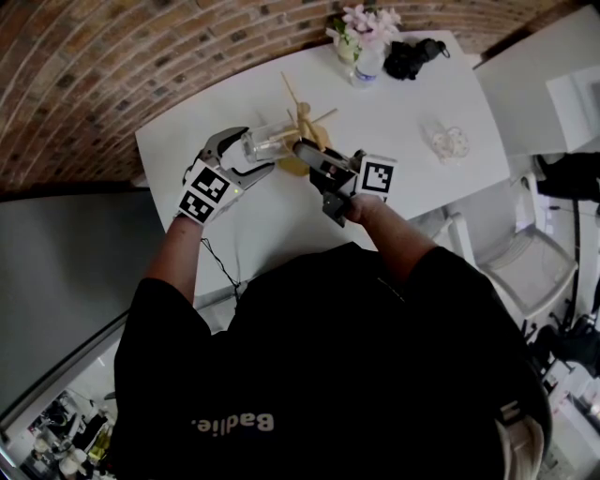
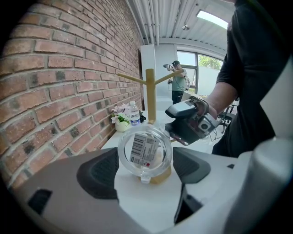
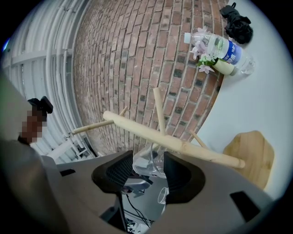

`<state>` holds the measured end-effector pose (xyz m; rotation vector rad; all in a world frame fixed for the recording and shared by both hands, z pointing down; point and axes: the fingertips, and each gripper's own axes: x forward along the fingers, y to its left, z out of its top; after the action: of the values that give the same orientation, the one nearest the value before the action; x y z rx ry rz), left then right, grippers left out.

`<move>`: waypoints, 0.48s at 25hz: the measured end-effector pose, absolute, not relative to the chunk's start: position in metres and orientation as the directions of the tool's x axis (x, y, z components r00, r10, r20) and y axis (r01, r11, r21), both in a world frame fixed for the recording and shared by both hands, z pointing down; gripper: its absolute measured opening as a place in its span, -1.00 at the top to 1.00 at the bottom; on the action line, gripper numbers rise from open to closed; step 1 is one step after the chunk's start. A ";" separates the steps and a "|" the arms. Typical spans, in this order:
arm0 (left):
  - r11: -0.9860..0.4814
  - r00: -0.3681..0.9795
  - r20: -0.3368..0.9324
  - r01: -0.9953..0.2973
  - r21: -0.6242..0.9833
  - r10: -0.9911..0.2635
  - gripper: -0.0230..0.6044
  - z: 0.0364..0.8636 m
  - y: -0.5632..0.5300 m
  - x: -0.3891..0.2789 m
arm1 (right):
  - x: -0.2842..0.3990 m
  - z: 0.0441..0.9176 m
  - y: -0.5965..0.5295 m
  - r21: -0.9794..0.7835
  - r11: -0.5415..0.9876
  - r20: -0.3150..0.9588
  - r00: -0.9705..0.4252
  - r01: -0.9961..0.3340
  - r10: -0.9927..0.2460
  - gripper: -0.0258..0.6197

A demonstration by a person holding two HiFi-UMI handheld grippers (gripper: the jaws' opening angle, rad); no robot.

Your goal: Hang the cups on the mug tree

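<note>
A clear glass cup [image 1: 267,143] hangs above the white table [image 1: 412,187], beside the wooden mug tree [image 1: 305,117]. My left gripper [image 1: 251,150] is shut on its body. In the left gripper view the cup [image 2: 145,151] shows its labelled bottom, and both pads touch its sides. The tree [image 2: 150,93] stands upright just behind it. My right gripper [image 1: 305,150] faces the cup from the right, close to the tree's base [image 1: 292,166]. Seen in its own view, the right gripper [image 3: 149,171] is open, with part of the clear cup [image 3: 151,161] between the pads, under the tree's trunk [image 3: 174,141].
A second clear cup [image 1: 448,142] stands on the table to the right. At the far edge are a vase of flowers [image 1: 361,28], a water bottle [image 1: 367,64] and a black item [image 1: 412,56]. A brick wall borders the far side. A white chair [image 1: 525,272] stands at the right.
</note>
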<state>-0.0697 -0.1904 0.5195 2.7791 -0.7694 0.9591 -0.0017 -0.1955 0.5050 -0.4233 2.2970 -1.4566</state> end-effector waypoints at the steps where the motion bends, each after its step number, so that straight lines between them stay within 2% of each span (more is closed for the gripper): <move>1: -0.866 0.673 0.601 -0.496 -0.065 -0.431 -0.25 0.519 -0.190 -0.070 | -0.001 0.505 -0.195 -0.908 0.416 -0.158 -0.880 -0.050 -0.448 0.25; 12: -0.854 0.678 0.582 -0.518 -0.055 -0.449 -0.28 0.516 -0.189 -0.074 | 0.020 0.507 -0.195 -0.905 0.415 -0.128 -0.868 -0.096 -0.480 0.24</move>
<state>-0.0741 -0.1890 0.5157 2.7725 -0.8013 0.9143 0.0199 -0.1952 0.5071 -0.4944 2.3067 -1.4392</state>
